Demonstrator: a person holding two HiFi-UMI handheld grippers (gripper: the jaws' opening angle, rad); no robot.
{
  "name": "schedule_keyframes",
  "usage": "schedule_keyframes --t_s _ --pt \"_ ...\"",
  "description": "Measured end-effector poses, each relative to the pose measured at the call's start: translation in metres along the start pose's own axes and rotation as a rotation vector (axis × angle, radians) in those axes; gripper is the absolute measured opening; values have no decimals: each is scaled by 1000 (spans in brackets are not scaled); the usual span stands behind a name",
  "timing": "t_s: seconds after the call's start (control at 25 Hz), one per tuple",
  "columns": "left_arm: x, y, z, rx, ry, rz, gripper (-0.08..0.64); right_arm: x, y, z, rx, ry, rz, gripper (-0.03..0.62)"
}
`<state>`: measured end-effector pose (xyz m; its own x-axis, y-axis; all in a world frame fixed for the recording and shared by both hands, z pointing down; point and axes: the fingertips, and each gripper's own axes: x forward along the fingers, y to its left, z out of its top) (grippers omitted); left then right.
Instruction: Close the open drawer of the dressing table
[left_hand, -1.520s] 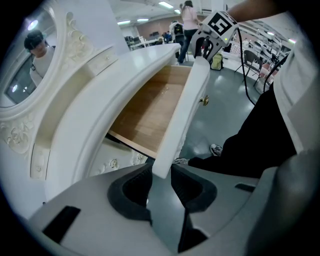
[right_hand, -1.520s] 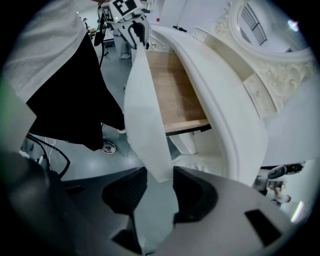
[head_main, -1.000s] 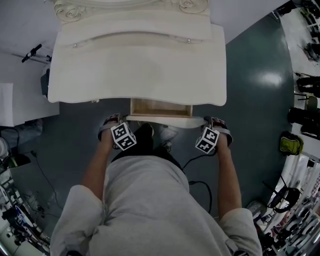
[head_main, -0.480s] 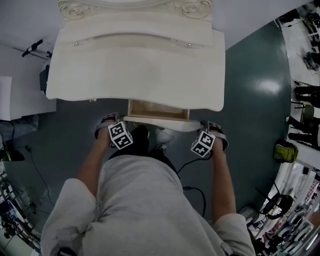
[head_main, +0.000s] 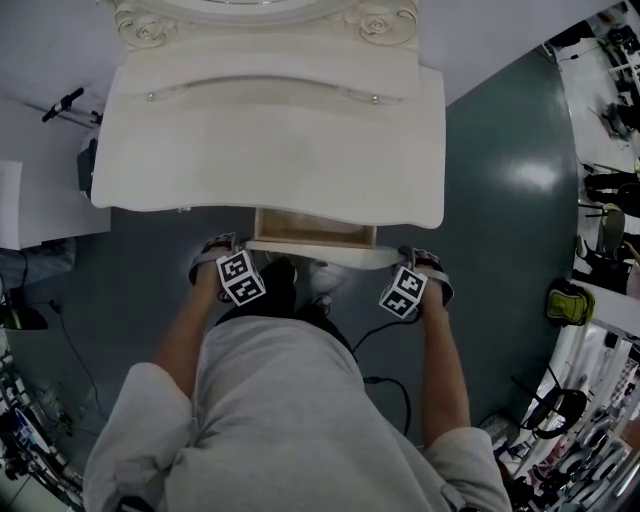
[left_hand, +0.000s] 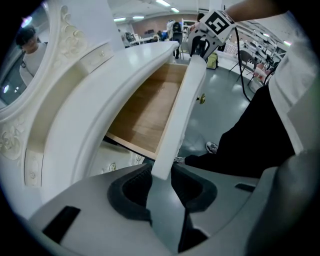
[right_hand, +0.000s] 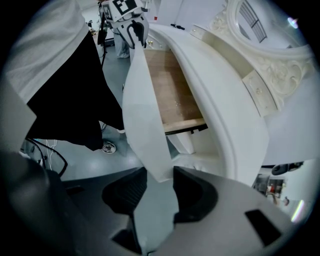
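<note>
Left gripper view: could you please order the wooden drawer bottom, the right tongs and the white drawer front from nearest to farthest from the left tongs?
1. Drawer front: its near end sits between the left tongs.
2. Wooden drawer bottom: left of the front, mid-picture.
3. Right tongs: top, at the front's far end.

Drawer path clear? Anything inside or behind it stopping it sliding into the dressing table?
Nothing visible. The drawer is bare inside, and the way under the dressing table looks open. Left gripper and right gripper clamp the drawer front.
</note>
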<state>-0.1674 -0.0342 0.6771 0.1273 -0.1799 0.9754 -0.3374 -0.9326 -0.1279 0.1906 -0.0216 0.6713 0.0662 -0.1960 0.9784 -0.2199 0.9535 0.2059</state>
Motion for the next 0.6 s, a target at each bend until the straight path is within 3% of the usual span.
schedule_keyframes --t_s 0.6 --pt "1 9 2 14 -13 -3 117 0 -10 4 11 2 -14 169"
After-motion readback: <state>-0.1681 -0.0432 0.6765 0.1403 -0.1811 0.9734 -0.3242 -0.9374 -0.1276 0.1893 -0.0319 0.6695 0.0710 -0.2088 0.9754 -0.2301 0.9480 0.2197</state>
